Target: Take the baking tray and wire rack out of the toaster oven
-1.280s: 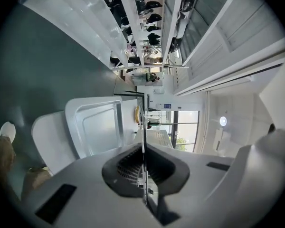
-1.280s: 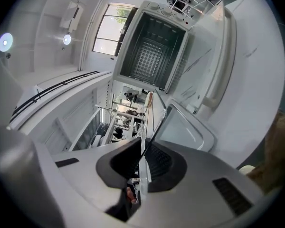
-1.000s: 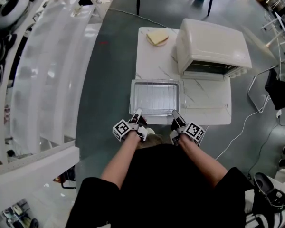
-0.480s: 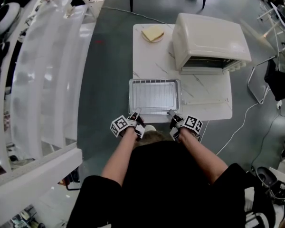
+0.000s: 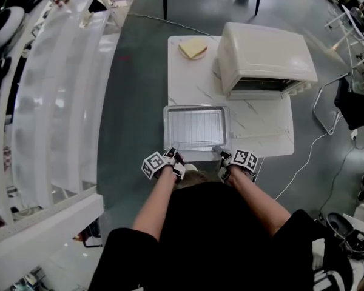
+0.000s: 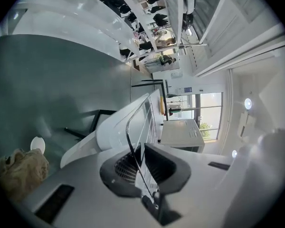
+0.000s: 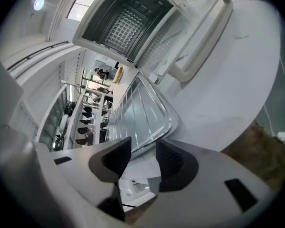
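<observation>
The shallow silver metal baking tray [image 5: 166,129] has come down since the earlier frame and now lies flat on the white marble-patterned table [image 5: 261,132], at its near left corner, with the thin wire rack [image 5: 196,128] lying inside it. Both bare forearms reach forward side by side from black sleeves, and each gripper tilts down at the tray's near rim.

The left gripper [image 5: 175,147] is pressed together on that rim near its left end; in the left gripper view the thin edge runs straight between the closed pads [image 6: 133,167]. The right gripper [image 5: 218,151] has just been opening. Its jaws stand spread, with the tray's near right corner [image 7: 166,122] just beyond the tips and neither pad pressing on it.

The cream toaster oven [image 5: 264,56] sits at the table's far right corner with its door [image 7: 199,37] dropped open. A slice of bread [image 5: 193,48] lies at the far left corner.
</observation>
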Demonstrator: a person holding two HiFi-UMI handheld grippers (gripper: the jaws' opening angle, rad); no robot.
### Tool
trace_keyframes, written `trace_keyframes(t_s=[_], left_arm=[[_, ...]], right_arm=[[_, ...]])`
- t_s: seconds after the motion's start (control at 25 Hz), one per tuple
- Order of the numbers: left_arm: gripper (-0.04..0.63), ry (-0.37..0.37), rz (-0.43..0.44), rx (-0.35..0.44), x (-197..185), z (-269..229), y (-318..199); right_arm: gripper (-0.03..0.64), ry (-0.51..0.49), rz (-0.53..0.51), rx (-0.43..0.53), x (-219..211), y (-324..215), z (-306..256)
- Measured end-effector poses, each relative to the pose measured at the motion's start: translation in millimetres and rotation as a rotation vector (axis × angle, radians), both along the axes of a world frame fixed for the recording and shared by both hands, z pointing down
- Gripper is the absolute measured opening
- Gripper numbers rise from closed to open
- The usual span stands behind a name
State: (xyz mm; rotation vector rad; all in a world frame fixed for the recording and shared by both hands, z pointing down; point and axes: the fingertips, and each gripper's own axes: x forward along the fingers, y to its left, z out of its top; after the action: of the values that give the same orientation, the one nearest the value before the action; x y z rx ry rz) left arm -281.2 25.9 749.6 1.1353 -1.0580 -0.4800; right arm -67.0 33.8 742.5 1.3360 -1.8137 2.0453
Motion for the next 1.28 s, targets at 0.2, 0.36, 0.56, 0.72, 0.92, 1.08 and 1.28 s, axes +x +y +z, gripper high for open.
trace_keyframes(t_s=[0.2, 0.36, 0.56, 0.72, 0.92, 1.08, 1.28], left_arm=[[0.039, 0.02, -0.021, -0.027, -1.2, 7.3, 3.2], [0.048, 0.028, 0.013, -0.032, 1.0, 5.0, 3.1], [0.11, -0.041, 0.271, 0.002, 18.6, -4.9, 11.4], [0.147, -0.098, 0.443, 0.03, 26.8, -4.5, 21.1], [0.165, -0.183, 0.749, 0.022, 40.5, 2.0, 42.7], [0.176, -0.268, 0.938, 0.027, 47.9, 4.4, 56.2], [0.176, -0.267, 0.814, 0.012, 41.6, 3.7, 45.4]], right_arm=[[0.141, 0.051, -0.044, -0.037, 5.8, 8.0, 0.5], [0.107, -0.037, 0.03, -0.068, 5.6, 7.9, 2.5], [0.084, -0.078, 0.1, -0.066, 8.6, 3.6, 3.5], [0.071, -0.084, 0.136, -0.071, 7.6, 1.9, 5.6], [0.063, -0.094, 0.182, -0.075, 9.9, 2.8, 10.2], [0.055, -0.097, 0.187, -0.1, 9.3, 9.2, 15.9], [0.057, -0.116, 0.184, -0.102, 6.2, 9.1, 16.9]])
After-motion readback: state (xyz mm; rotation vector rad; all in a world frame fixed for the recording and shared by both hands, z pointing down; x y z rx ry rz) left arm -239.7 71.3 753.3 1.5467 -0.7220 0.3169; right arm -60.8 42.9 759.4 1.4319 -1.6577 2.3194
